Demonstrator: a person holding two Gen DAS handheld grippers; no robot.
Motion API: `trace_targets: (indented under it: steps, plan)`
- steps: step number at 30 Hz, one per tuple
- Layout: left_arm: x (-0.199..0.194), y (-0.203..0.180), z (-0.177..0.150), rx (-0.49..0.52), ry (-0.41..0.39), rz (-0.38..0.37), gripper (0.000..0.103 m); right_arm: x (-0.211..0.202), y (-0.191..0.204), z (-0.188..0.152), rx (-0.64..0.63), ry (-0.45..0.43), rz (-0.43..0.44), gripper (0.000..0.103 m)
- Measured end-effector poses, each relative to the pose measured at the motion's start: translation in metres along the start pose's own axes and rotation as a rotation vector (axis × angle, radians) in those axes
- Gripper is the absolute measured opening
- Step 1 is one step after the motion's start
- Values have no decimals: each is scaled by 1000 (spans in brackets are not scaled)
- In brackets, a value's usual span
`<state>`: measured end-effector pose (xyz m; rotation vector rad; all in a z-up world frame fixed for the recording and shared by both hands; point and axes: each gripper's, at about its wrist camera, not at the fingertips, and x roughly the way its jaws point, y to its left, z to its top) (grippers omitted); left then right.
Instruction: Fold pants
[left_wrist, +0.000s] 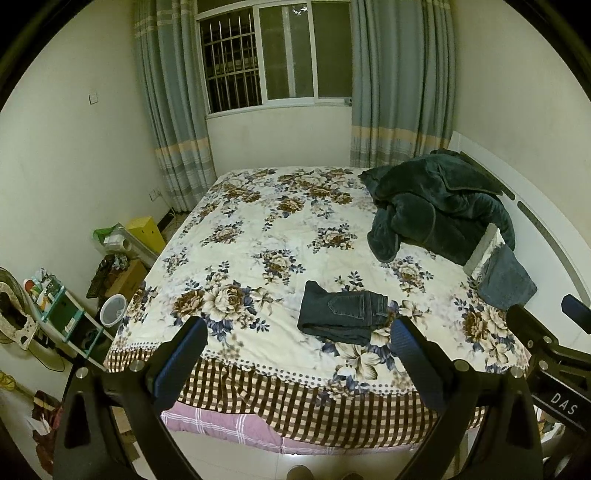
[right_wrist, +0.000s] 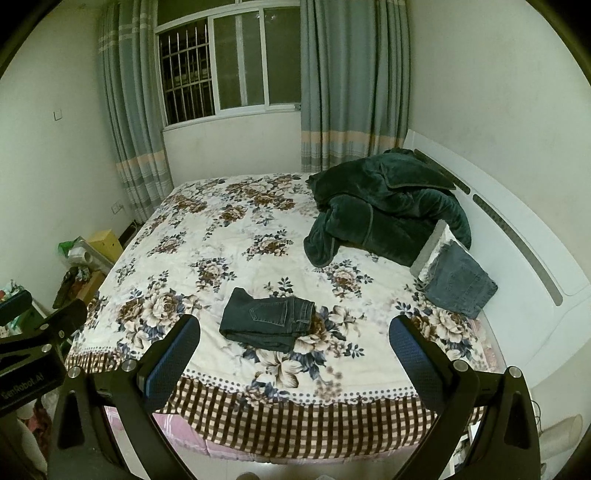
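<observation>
The folded pants (left_wrist: 341, 317) lie on the bed (left_wrist: 258, 236) near its front edge. Behind them to the right a robe (left_wrist: 436, 206) sits heaped against the headboard (left_wrist: 546, 236). A second folded pair (left_wrist: 506, 280) rests just right of it.

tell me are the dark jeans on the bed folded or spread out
Folded: the dark jeans lie as a compact layered rectangle on the floral bedspread, back pocket up, no legs stretched out. Neither gripper touches them.
</observation>
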<state>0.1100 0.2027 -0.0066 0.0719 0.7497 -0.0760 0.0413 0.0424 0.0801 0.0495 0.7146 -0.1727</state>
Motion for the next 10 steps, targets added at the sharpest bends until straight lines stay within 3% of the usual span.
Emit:
trace_targets:
  steps: [10]
  plan:
    - [-6, 4, -2, 0, -14, 4, 102, 0, 0, -4, 1, -5, 8, 103]
